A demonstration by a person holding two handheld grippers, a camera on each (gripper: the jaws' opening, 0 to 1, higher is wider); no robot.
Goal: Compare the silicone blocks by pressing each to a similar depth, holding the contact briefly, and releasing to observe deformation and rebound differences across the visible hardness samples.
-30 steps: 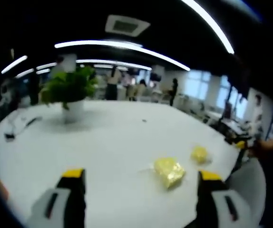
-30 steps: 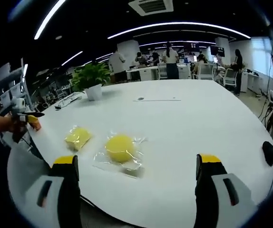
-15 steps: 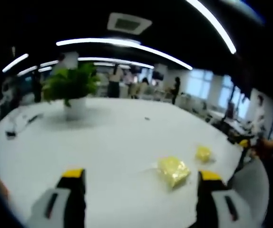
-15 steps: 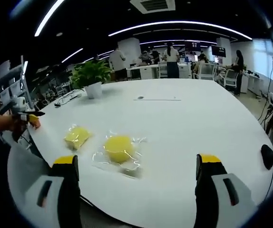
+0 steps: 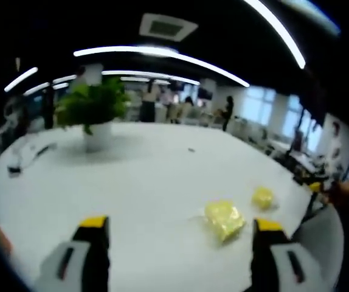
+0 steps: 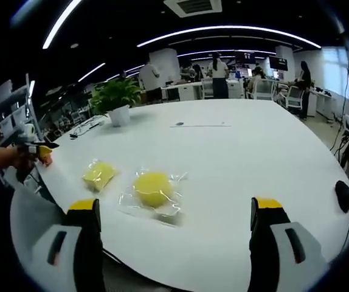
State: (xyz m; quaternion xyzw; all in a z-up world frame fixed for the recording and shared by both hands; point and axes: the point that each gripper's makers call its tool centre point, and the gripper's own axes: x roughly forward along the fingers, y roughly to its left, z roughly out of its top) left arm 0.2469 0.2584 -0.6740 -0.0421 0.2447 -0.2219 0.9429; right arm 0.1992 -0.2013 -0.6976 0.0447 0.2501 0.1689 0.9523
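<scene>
Lit from above by long ceiling light strips (image 6: 223, 31) | bright glare across white table (image 6: 235, 158) | left gripper view soft, blurred throughout | right gripper view sharper | strong fisheye bending at edges | shadows faint

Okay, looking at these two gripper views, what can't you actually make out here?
- Left gripper view: blurred, so whether the two yellow blocks are wrapped can't be told.
- Right gripper view: the round yellow block and the flatter yellow block show no readable hardness labels; too small.
- Right gripper view: the dark object at the table edge is too small and distorted to identify.
- Both views: the fingers are cut off by the bottom edge.
</scene>
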